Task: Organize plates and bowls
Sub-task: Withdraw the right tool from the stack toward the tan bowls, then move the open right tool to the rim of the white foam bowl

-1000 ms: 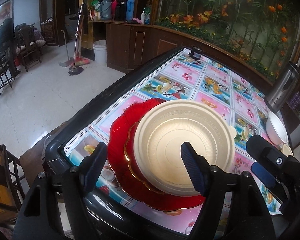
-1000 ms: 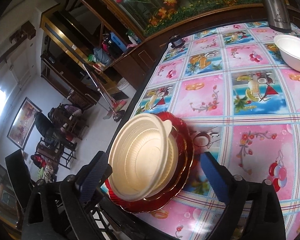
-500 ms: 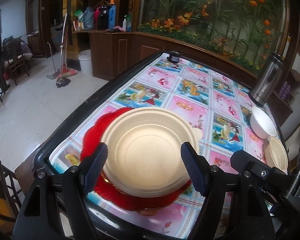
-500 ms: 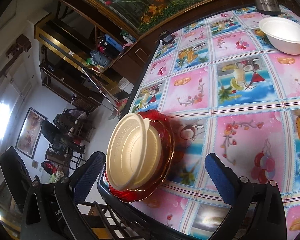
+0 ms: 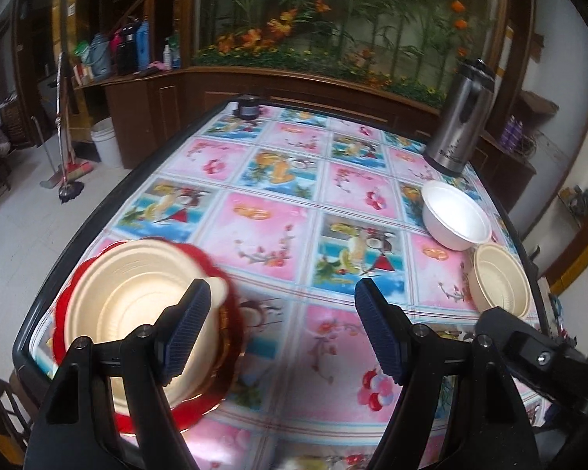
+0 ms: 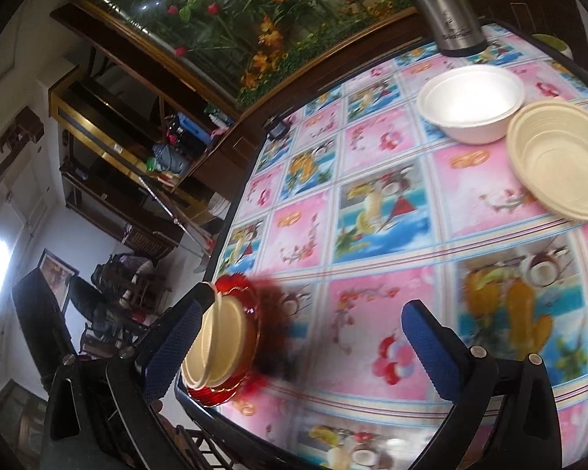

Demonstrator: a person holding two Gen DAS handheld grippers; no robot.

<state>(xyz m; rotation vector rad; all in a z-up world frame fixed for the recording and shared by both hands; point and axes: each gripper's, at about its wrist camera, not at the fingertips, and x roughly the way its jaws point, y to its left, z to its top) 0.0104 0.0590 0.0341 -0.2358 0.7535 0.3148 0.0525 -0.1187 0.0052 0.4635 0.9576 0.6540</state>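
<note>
A stack of cream bowls [image 5: 133, 293] [image 6: 219, 344] rests on red plates [image 5: 231, 337] [image 6: 243, 387] at the table's near left corner. At the far right stand a white bowl [image 5: 456, 215] [image 6: 470, 103] and a cream bowl [image 5: 499, 280] [image 6: 558, 160], side by side. My left gripper [image 5: 280, 331] is open over bare tablecloth, its left finger in front of the stack. My right gripper [image 6: 302, 346] is open too, nothing between its fingers, with the stack beside its left finger.
The table [image 5: 278, 211] carries a fruit-print cloth and a black rim. A steel flask [image 5: 458, 117] [image 6: 447, 8] stands at the far right, a small dark jar [image 5: 247, 107] at the far edge. A chair is below the near left corner; a broom leans at the left.
Both views have swung to the right across the table. The stack has slid from the middle to the left of each view, and the white and cream bowls have come closer. Both grippers stay open.
</note>
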